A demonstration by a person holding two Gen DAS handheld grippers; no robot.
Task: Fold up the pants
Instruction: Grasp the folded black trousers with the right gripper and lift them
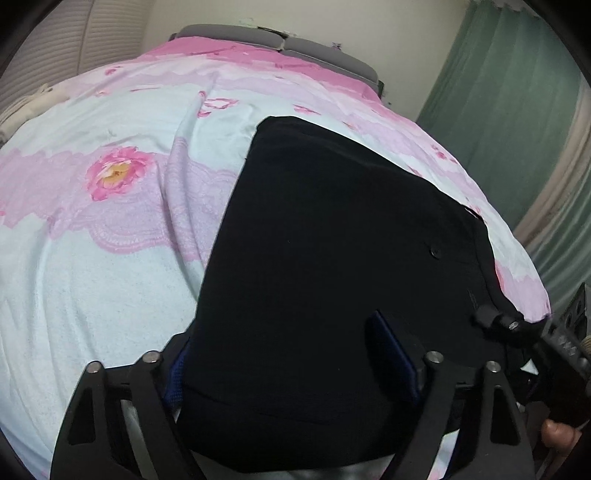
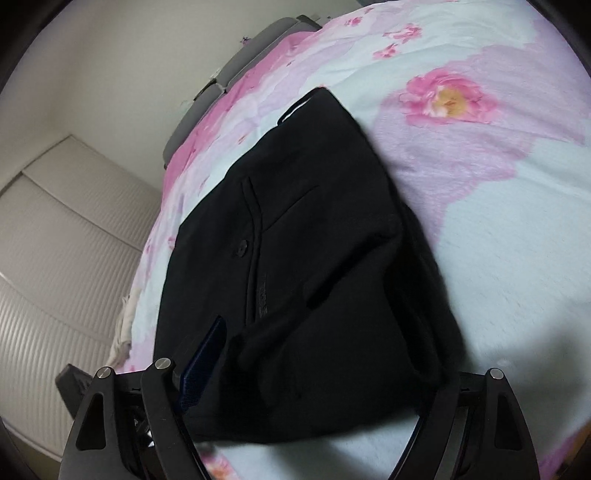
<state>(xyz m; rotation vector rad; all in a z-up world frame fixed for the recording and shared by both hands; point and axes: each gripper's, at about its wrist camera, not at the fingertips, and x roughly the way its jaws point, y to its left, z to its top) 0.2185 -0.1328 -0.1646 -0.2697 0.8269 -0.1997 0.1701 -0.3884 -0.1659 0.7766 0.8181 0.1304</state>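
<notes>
Black pants (image 1: pixel 332 236) lie folded into a compact stack on a pink and white floral bedsheet (image 1: pixel 92 258). They also show in the right wrist view (image 2: pixel 314 240), with a button and pocket seam on top. My left gripper (image 1: pixel 291 373) stands wide apart around the near edge of the pants; the cloth drapes over the gap and covers the left pad. My right gripper (image 2: pixel 317 373) is likewise spread around the near edge of the pants, its blue left pad (image 2: pixel 203 365) showing and the right finger hidden under cloth. The right gripper also shows at the left wrist view's right edge (image 1: pixel 502 325).
The bed's grey headboard (image 1: pixel 229 33) is at the far end. Green curtains (image 1: pixel 517 110) hang on the right. A white ribbed wardrobe door (image 2: pixel 55 240) stands beside the bed. Pale cloth (image 2: pixel 123 325) hangs at the bed's edge.
</notes>
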